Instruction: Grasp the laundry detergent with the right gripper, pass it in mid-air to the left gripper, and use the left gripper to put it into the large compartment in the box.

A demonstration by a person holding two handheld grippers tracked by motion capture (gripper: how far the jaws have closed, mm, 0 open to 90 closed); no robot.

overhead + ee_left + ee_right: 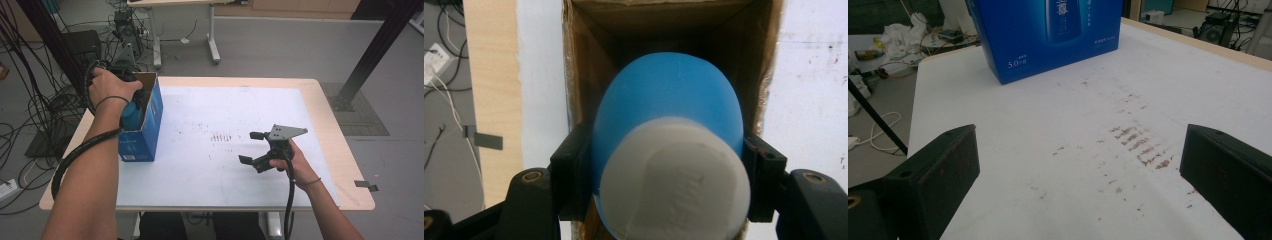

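Observation:
A blue bottle [669, 95] with a white cap [674, 182] hangs, cap toward the camera, in the mouth of an upright open blue carton [589, 65]. My left gripper [669, 170] is shut on it, a pad pressing each side just below the cap. In the high view the carton [145, 130] stands at the table's left edge, with the bottle [131, 114] sunk partly into it under the hand. My right gripper [251, 147] hovers open and empty over the white sheet, right of centre. In the right gripper view its jaws [1078, 175] stand wide apart and face the carton [1048, 35].
A white sheet [200, 165] covers most of the wooden table and carries brown scuff marks [220, 137] at its middle. Cables [45, 110] crowd the floor at the left. A black post [380, 45] stands at the back right. A bit of tape [367, 185] sits near the right edge.

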